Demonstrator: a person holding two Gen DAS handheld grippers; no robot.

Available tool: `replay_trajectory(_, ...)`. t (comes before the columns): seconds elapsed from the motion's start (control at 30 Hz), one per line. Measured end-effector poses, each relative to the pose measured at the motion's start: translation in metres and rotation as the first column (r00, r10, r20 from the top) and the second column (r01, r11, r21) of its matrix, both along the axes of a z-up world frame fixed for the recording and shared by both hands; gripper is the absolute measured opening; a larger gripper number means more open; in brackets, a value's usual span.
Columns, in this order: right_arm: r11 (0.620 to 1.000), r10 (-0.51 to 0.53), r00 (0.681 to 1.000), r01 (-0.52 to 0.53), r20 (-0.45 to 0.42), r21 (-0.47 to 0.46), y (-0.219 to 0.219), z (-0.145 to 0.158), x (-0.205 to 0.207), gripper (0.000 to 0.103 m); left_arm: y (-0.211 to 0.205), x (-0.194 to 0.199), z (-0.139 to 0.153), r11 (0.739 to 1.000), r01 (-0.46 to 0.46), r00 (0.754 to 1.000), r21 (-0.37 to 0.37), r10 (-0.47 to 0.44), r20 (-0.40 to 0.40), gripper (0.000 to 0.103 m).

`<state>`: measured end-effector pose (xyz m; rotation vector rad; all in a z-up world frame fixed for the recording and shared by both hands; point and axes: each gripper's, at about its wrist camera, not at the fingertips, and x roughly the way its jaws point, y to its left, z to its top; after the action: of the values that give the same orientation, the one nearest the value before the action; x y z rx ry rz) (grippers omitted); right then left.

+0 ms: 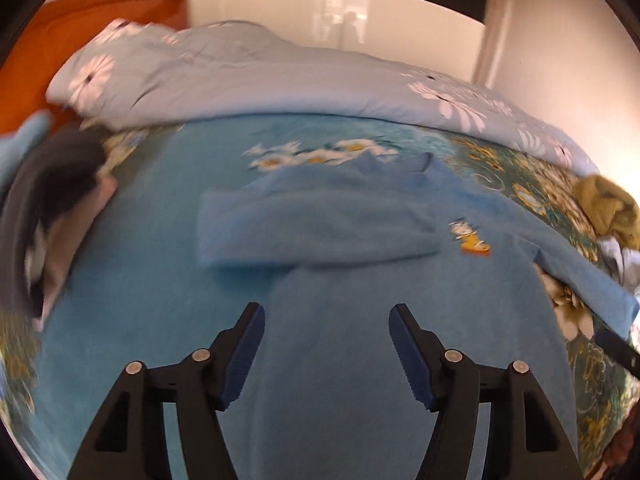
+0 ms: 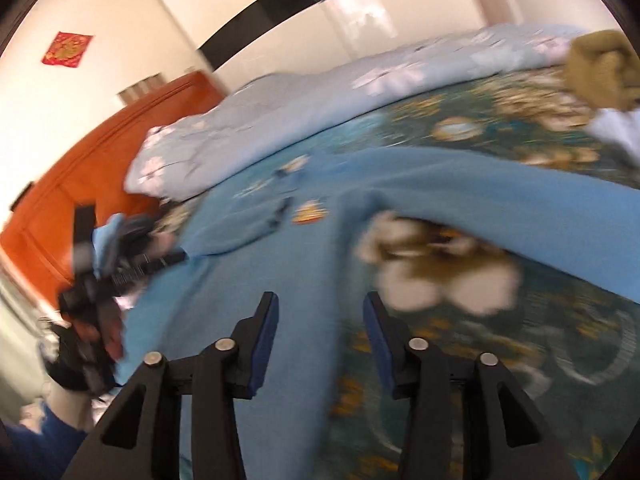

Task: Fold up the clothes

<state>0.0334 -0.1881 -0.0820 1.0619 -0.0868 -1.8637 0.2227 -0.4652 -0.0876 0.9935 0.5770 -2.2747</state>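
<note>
Both grippers, left gripper (image 1: 327,316) and right gripper (image 2: 320,306), are held wide open, empty, above the soft, light blue sweater (image 1: 360,240); its right sleeve (image 1: 580,280) is best pinched at the cuff

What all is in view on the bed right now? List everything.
sweater: one, light blue, flat mid-bed, one sleeve folded across the chest, small cartoon patch
bedsheet: one, blue floral, under the sweater
duvet: one, pale blue with white flowers, bunched along the far side
headboard: one, orange wood
knitted garment: one, olive, crumpled at the bed edge
dark clothes: a pile, grey and black, blurred
wall decoration: one, red
left gripper: fingers open, over the sweater's lower part
right gripper: fingers open, at the sweater's side edge
</note>
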Motion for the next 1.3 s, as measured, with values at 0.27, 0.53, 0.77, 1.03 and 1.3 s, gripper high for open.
replay_trajectory(0.27,0.989,0.128,0.968,-0.141,0.218,0.048,-0.150,-0.020,-0.033,0.052,-0.019,0.057,-0.023,0.994,-0.057,0.998,0.095,0.058,-0.013,0.071)
replay_trajectory(0.53,0.993,0.027,0.972,-0.052,0.235,0.102,-0.213,-0.041,-0.053,0.052,-0.038,0.097,-0.029,0.987,-0.070,0.996,0.148,0.078,-0.047,0.071)
replay_trajectory(0.77,0.988,0.060,0.979,-0.086,0.193,0.125,-0.239,-0.032,-0.055,0.003,-0.044,0.099,-0.033,0.978,-0.065,0.993,0.198,0.082,-0.082,0.071)
replay_trajectory(1.03,0.989,0.148,0.984,-0.147,-0.102,0.012,-0.239,0.074,-0.047,0.002,-0.042,0.091,-0.033,0.978,-0.037,0.995,0.204,0.056,-0.086,0.071)
replay_trajectory(1.3,0.975,-0.064,0.989,0.090,-0.131,0.204,-0.186,0.030,-0.114,0.002,-0.039,0.088,-0.034,0.975,-0.041,0.996,0.220,0.057,-0.068,0.071)
